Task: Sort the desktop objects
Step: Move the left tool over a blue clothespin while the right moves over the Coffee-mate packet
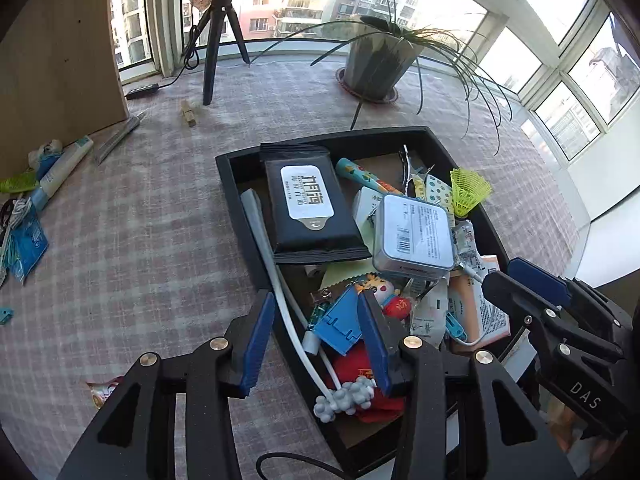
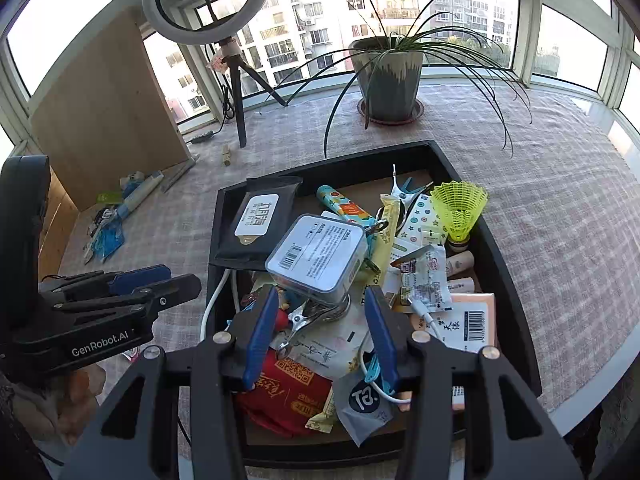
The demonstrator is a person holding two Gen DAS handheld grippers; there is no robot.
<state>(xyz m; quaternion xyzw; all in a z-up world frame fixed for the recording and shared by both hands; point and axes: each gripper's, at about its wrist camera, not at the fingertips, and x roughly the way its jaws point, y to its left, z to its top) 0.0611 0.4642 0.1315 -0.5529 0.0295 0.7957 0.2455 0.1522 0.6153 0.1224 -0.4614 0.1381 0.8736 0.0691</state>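
A black tray (image 1: pixel 240 184) (image 2: pixel 216 216) is piled with small items: a black wipes pack (image 1: pixel 308 204) (image 2: pixel 256 216), a silver tin (image 1: pixel 414 236) (image 2: pixel 316 256), a yellow-green shuttlecock (image 1: pixel 468 192) (image 2: pixel 460 208) and a red pouch (image 2: pixel 288 392). My left gripper (image 1: pixel 316 340) (image 2: pixel 160 284) stands open over the tray's near left rim. A white cable (image 1: pixel 288 312) and a blue plastic piece (image 1: pixel 340 320) lie under its gap. My right gripper (image 2: pixel 320 336) (image 1: pixel 532 292) is open above a metal clip (image 2: pixel 316 316) and paper packets, gripping nothing.
A potted plant (image 1: pixel 376 64) (image 2: pixel 390 80) and a tripod (image 1: pixel 216 40) with a ring light (image 2: pixel 204 0) stand at the back. A wooden board (image 1: pixel 56 60) leans at the left, with a toothpaste tube (image 1: pixel 60 172) and packets before it. A clothespin (image 1: pixel 188 114) lies on the checked cloth.
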